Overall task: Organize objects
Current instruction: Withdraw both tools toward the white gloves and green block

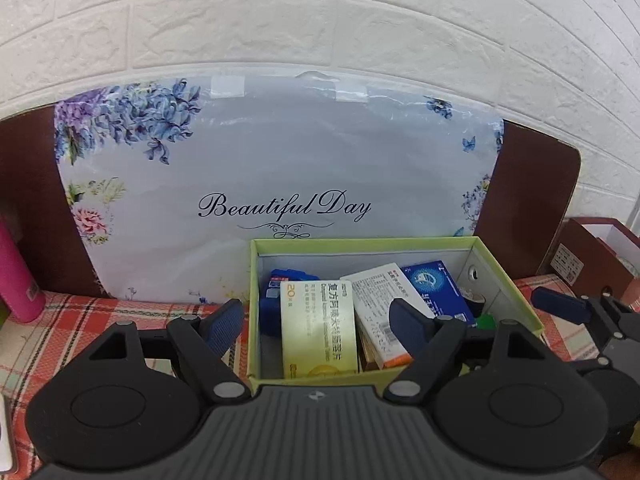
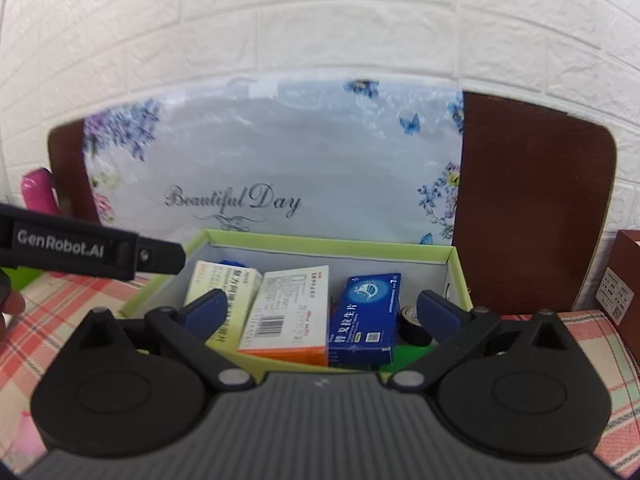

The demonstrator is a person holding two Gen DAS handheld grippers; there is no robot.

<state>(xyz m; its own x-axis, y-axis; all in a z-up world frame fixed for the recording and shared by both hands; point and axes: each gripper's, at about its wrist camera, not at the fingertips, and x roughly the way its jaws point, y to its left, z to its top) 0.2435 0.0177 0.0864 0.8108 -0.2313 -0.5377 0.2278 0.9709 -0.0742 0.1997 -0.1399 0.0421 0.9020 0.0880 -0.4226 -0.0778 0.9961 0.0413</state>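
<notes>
2 grippers hover over a desk [image 1: 80, 320] in red plaid cloth, backed by a white brick-pattern wall [image 1: 320, 20]. Left gripper [image 1: 320, 320] and right gripper [image 2: 320, 312] both have fingers spread wide, holding nothing. Green box [image 2: 320, 242] sits against a floral "Beautiful Day" board [image 1: 280, 160], medicine cartons [image 2: 284, 312] inside. Pink bottle [image 1: 16, 276] stands far left.

Left gripper [image 1: 318, 322] spread wide over the near edge of a green box [image 1: 510, 280], cream medicine carton [image 1: 318, 326], white carton [image 1: 380, 312] and blue carton [image 1: 434, 286] inside it, floral "Beautiful Day" board [image 1: 280, 160] behind it, pink bottle [image 1: 18, 276] far left of it, right gripper [image 1: 560, 304] just right of it.
</notes>
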